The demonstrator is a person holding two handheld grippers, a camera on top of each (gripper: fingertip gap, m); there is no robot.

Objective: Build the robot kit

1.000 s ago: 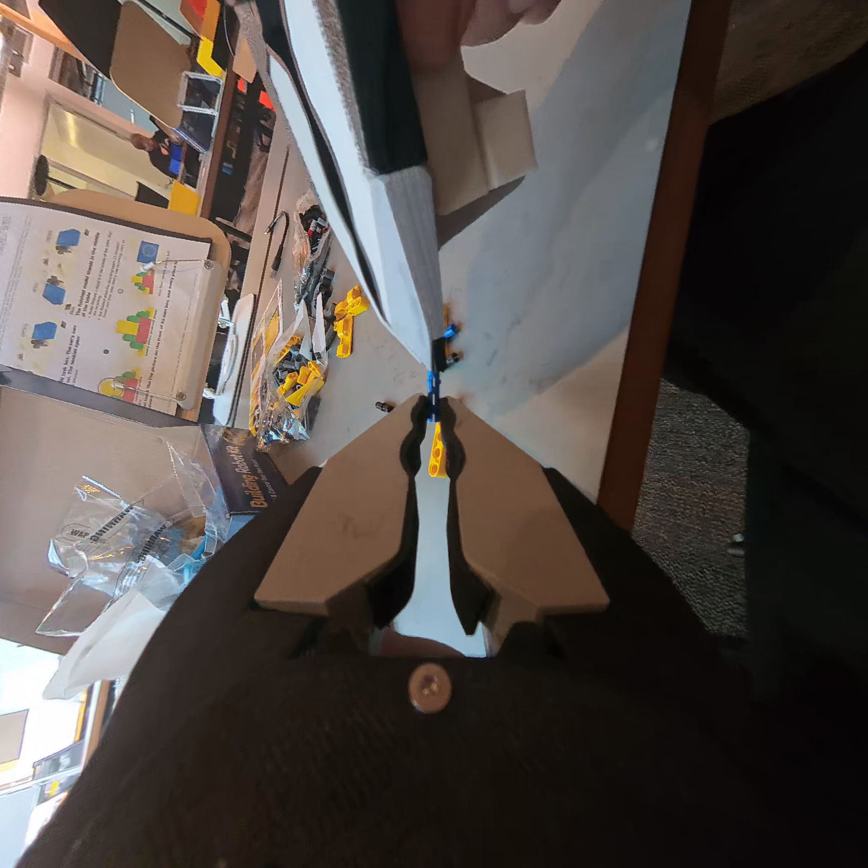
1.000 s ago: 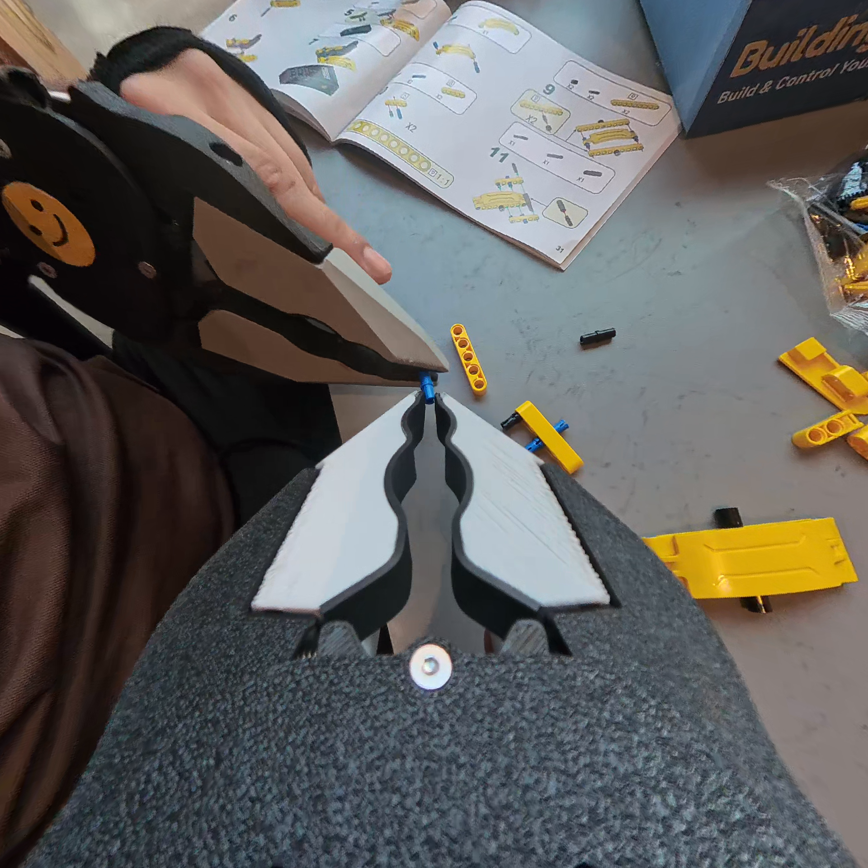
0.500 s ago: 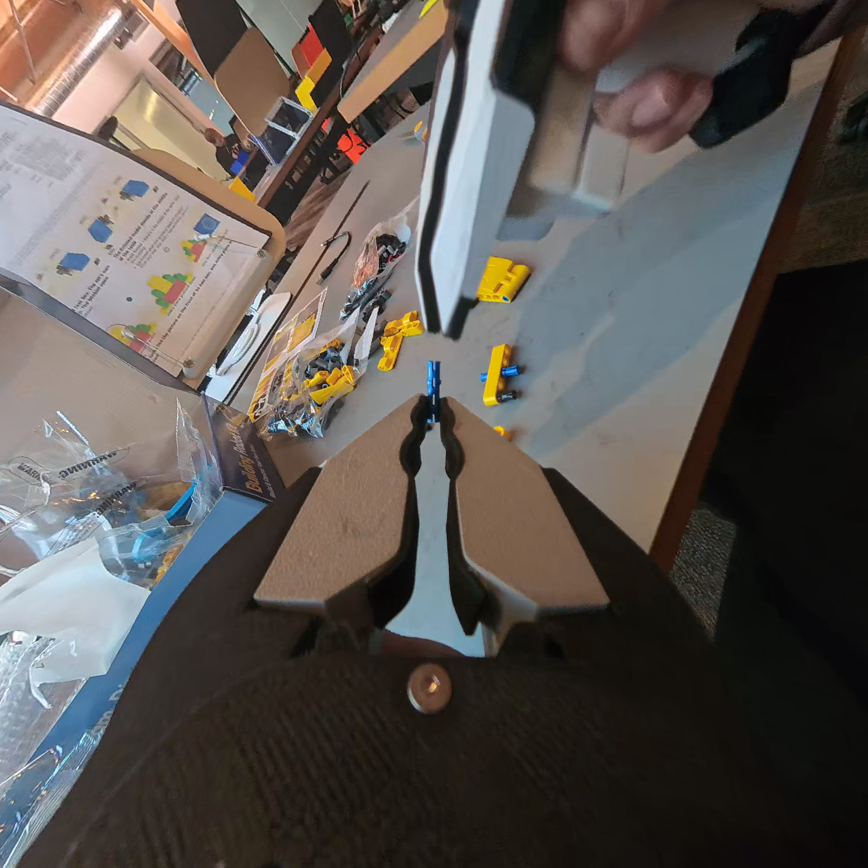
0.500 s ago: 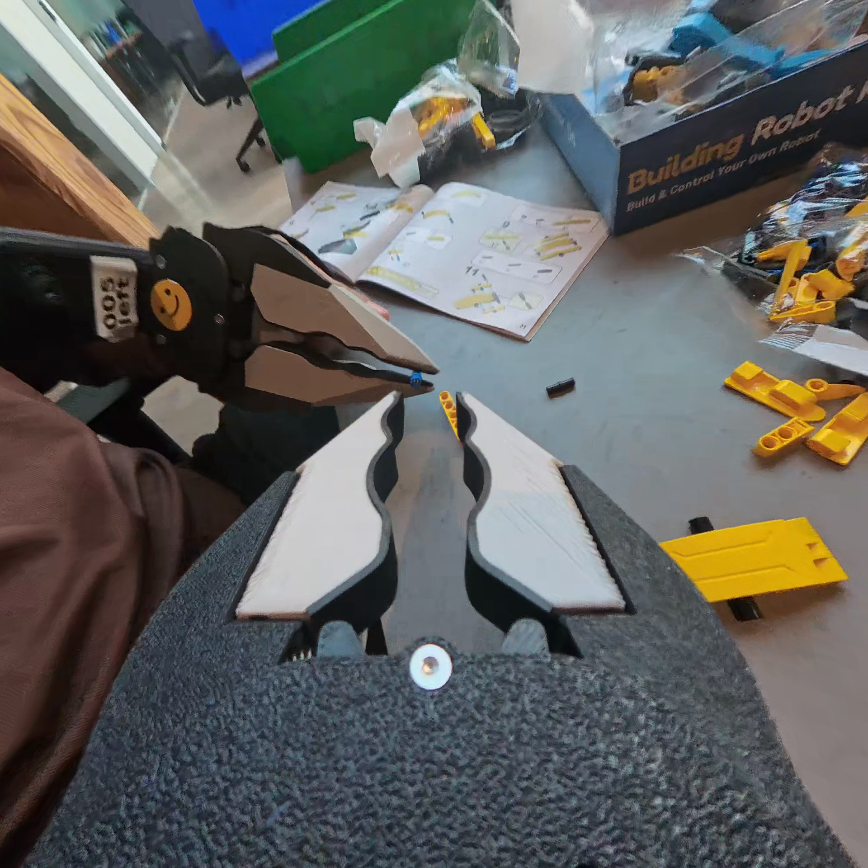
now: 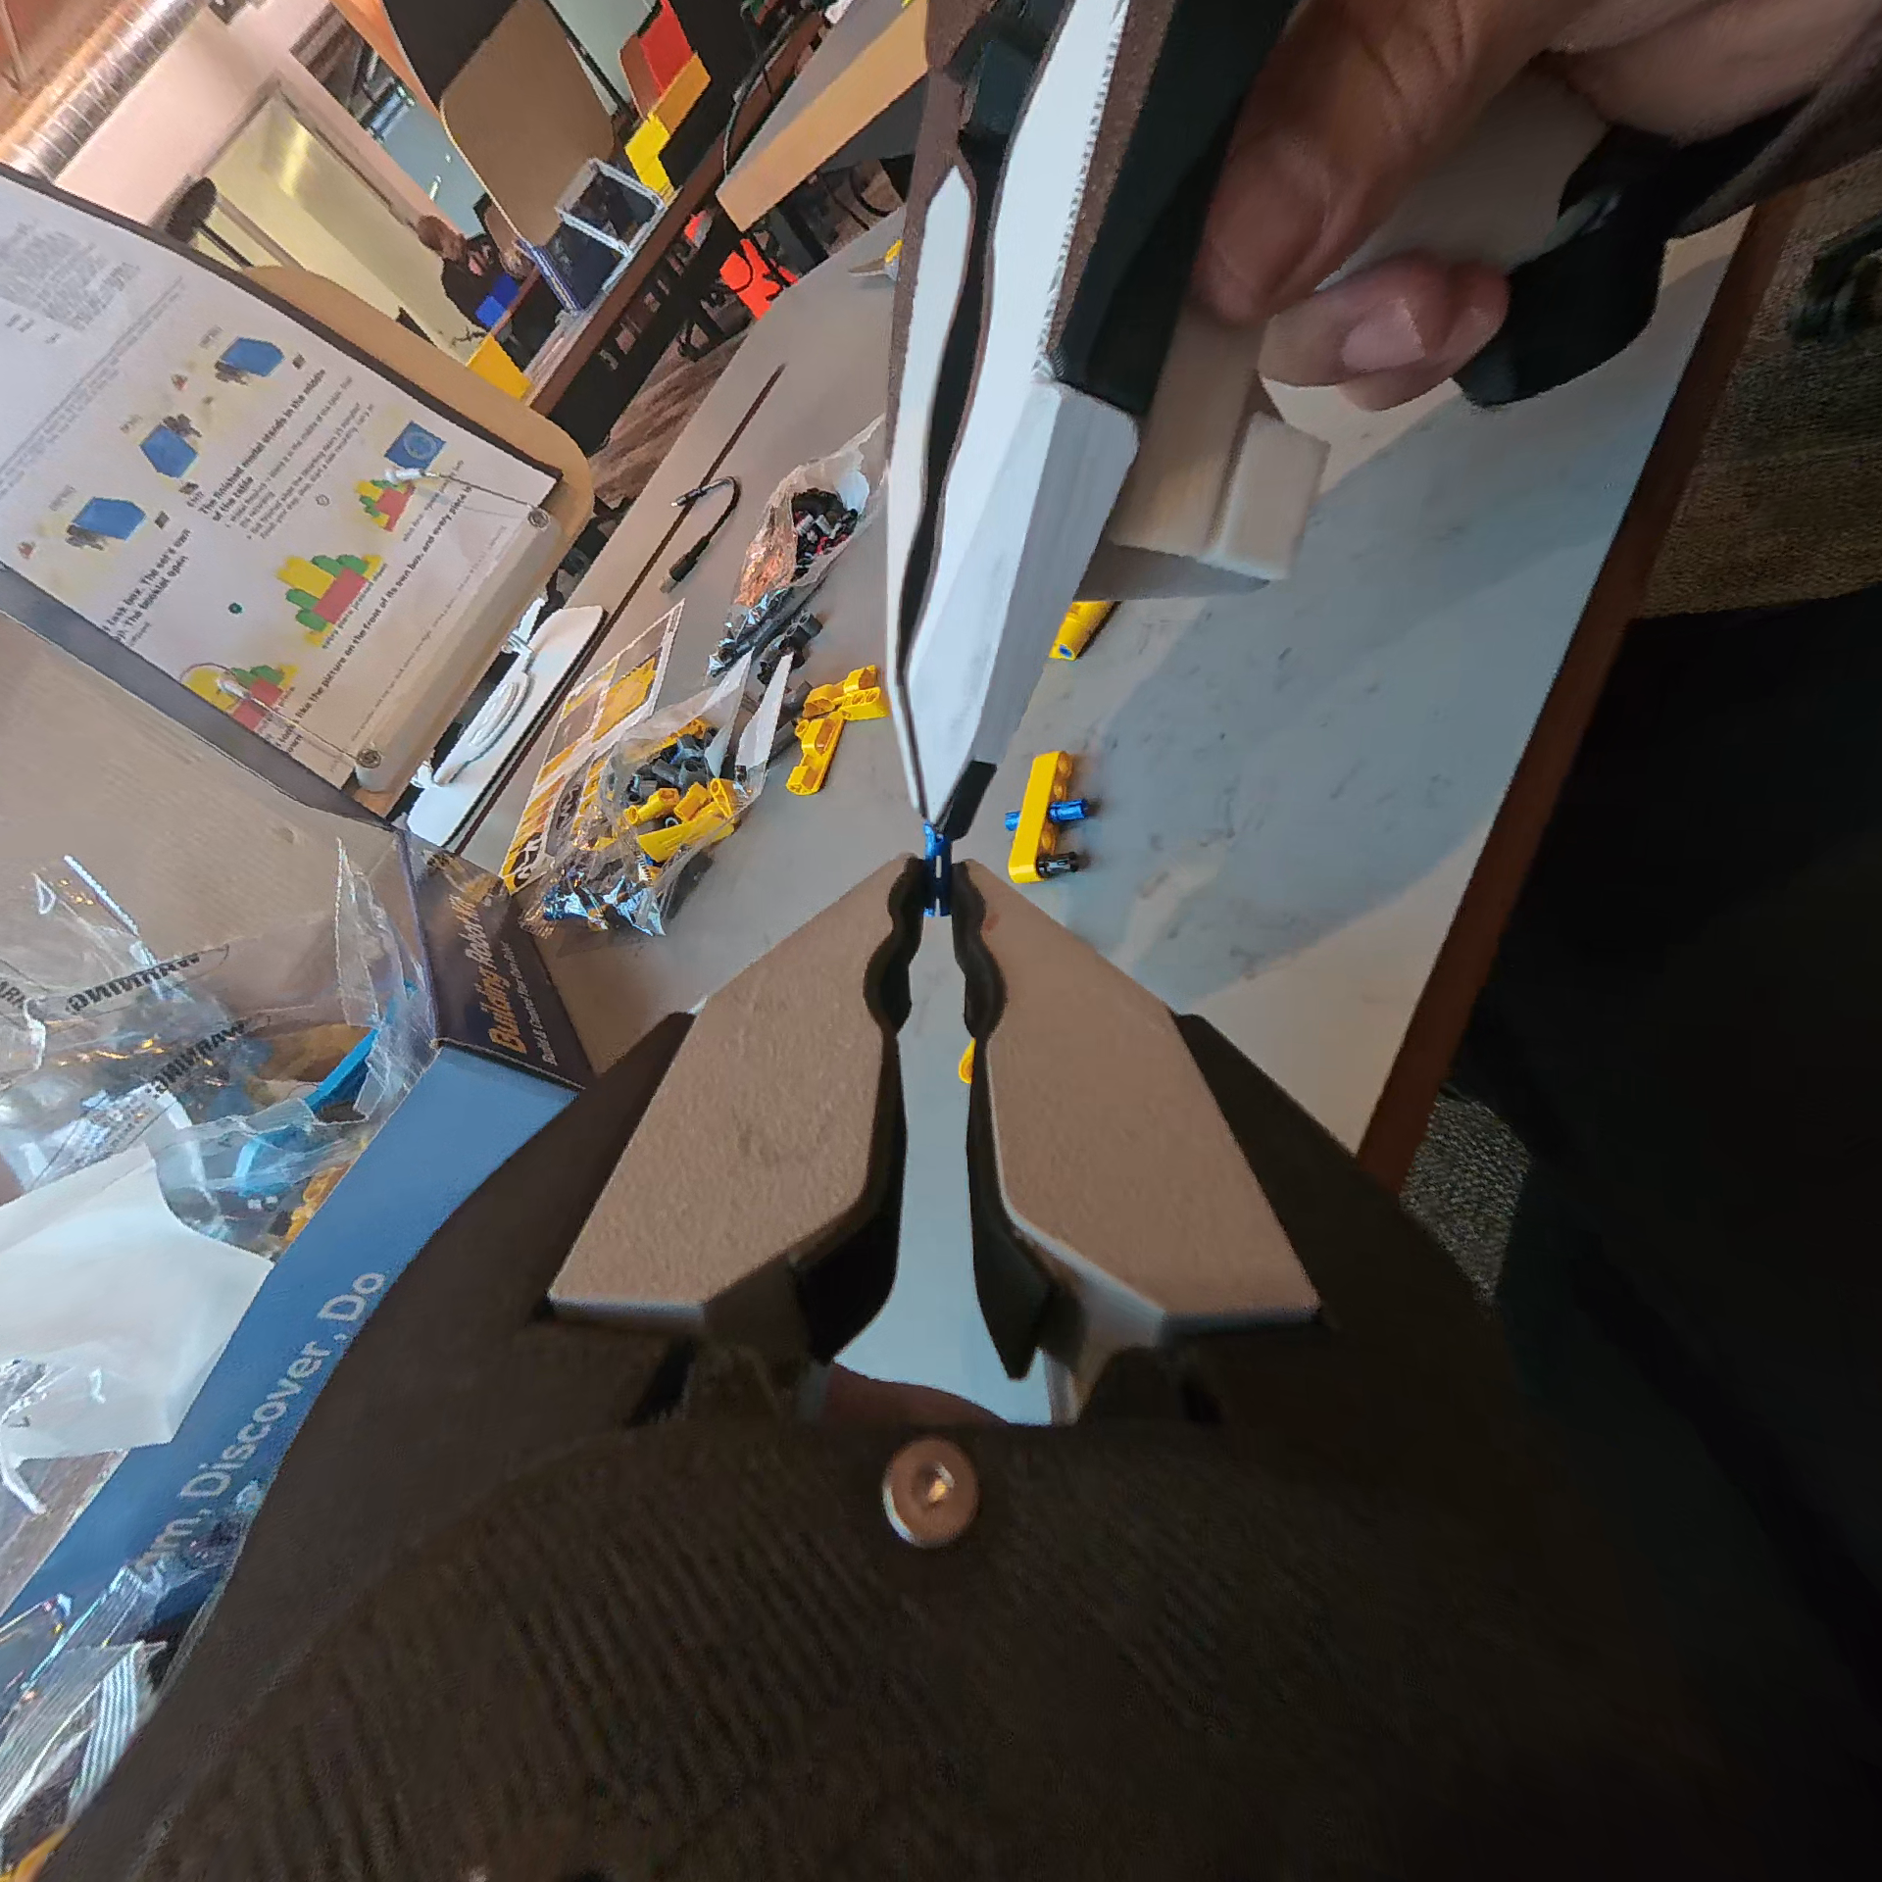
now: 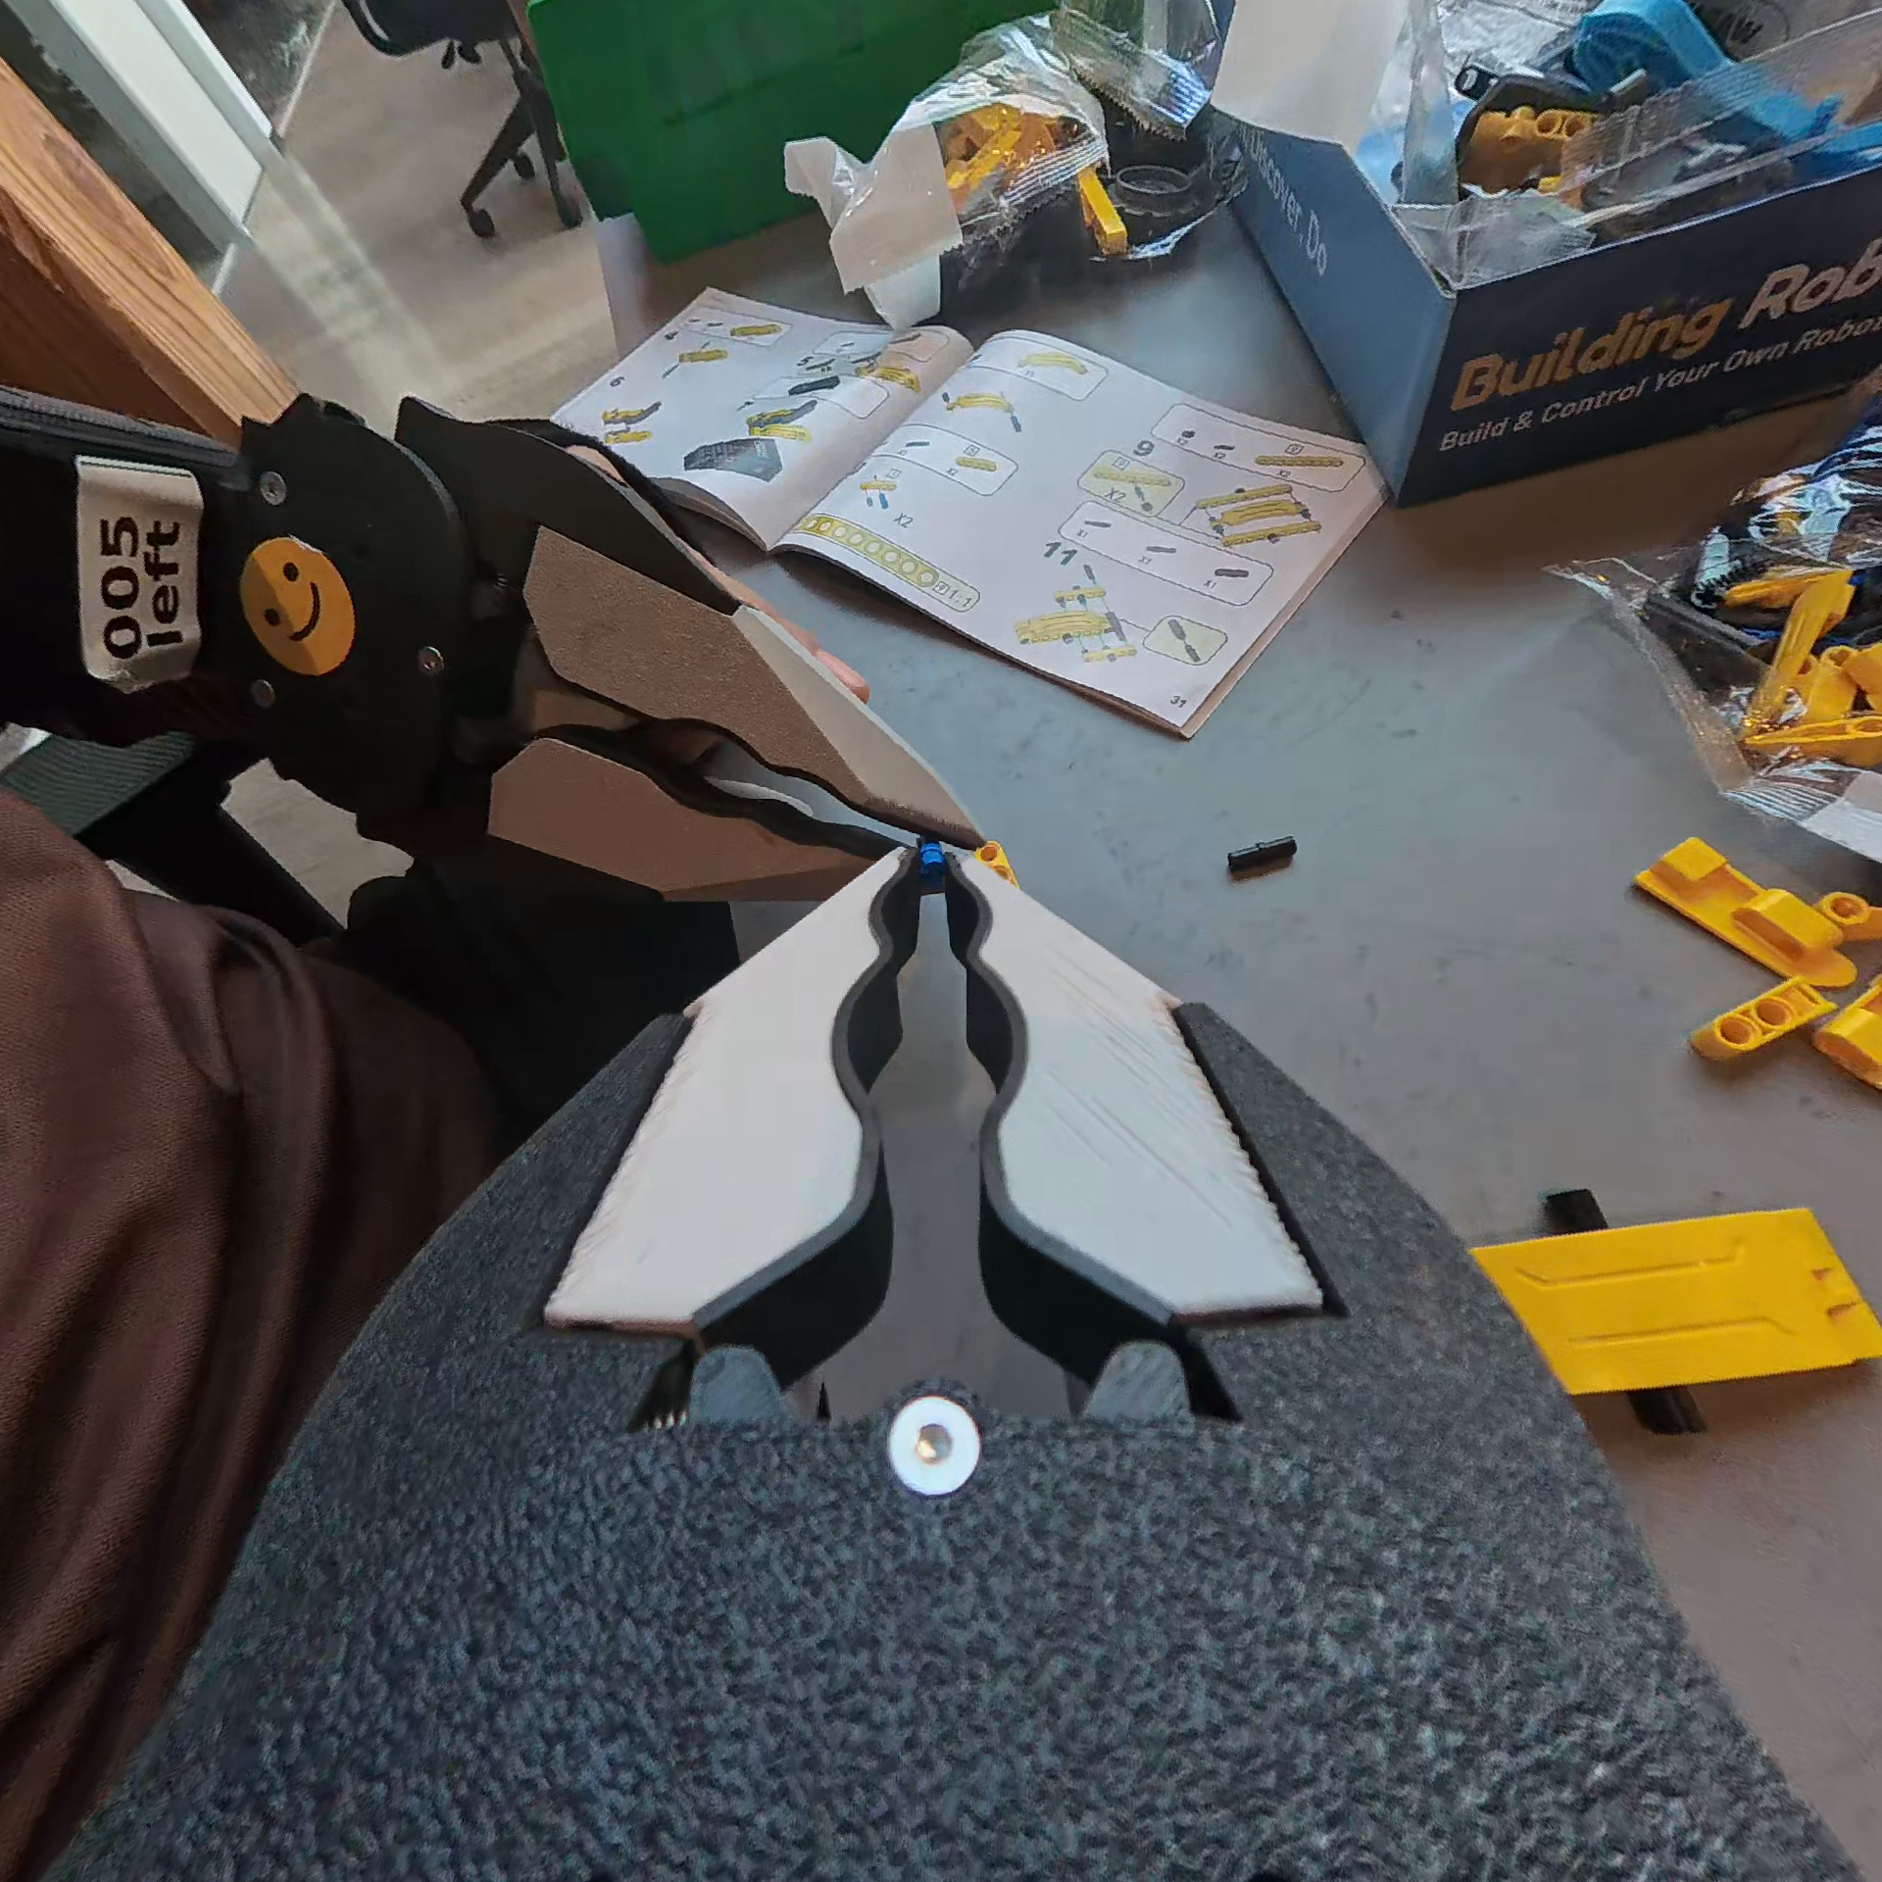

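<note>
My left gripper (image 5: 933,884) is shut on a small blue pin (image 5: 932,866), held above the grey table (image 5: 1324,774). The white fingers (image 5: 967,652) of my right gripper come down from above and meet the pin's upper end. In the right wrist view my right gripper (image 6: 929,866) is shut on the same blue pin (image 6: 929,858), tip to tip with the left gripper (image 6: 896,840), which reaches in from the left. A yellow short beam (image 5: 1044,815) with a blue and a black pin in it lies on the table just beyond.
An open instruction booklet (image 6: 1018,509), a blue box (image 6: 1629,336) of bagged parts, a loose black pin (image 6: 1261,855), a flat yellow panel (image 6: 1670,1298) and small yellow parts (image 6: 1752,917) lie on the table. The table's wooden edge (image 5: 1589,713) runs close on the right. My two grippers' fingertips are within a few centimetres of each other.
My right gripper was open and apart from the left; it has moved in and closed on the blue pin. The left gripper has kept its hold on the pin.
</note>
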